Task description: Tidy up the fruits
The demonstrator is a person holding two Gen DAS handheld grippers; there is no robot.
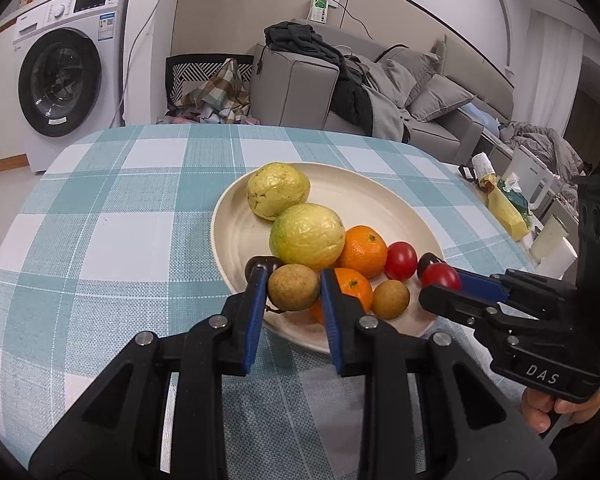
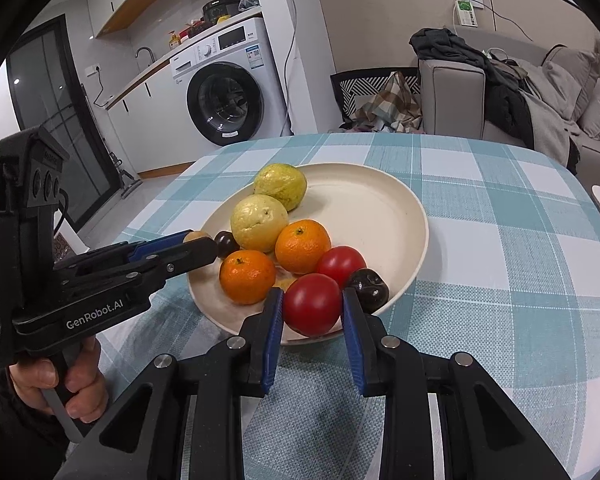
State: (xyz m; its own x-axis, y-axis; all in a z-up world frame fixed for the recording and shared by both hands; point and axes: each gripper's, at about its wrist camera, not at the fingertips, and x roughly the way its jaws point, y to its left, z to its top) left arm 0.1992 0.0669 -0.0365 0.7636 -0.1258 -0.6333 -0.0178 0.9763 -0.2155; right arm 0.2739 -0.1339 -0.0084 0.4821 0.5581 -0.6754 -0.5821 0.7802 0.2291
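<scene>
A checked tablecloth (image 1: 112, 240) covers the table, bearing a cream plate (image 1: 236, 236) of fruit. Two pale green guavas (image 1: 307, 236) lie at the plate's middle, two tangerines (image 1: 362, 251) beside them. At the near rim, the left gripper (image 1: 293, 288) clamps a small brown fruit (image 1: 294, 287), a dark plum (image 1: 260, 266) just behind it. The right gripper (image 2: 312, 306) grips a red tomato (image 2: 312, 304) over the plate's edge, beside a second tomato (image 2: 341, 263).
</scene>
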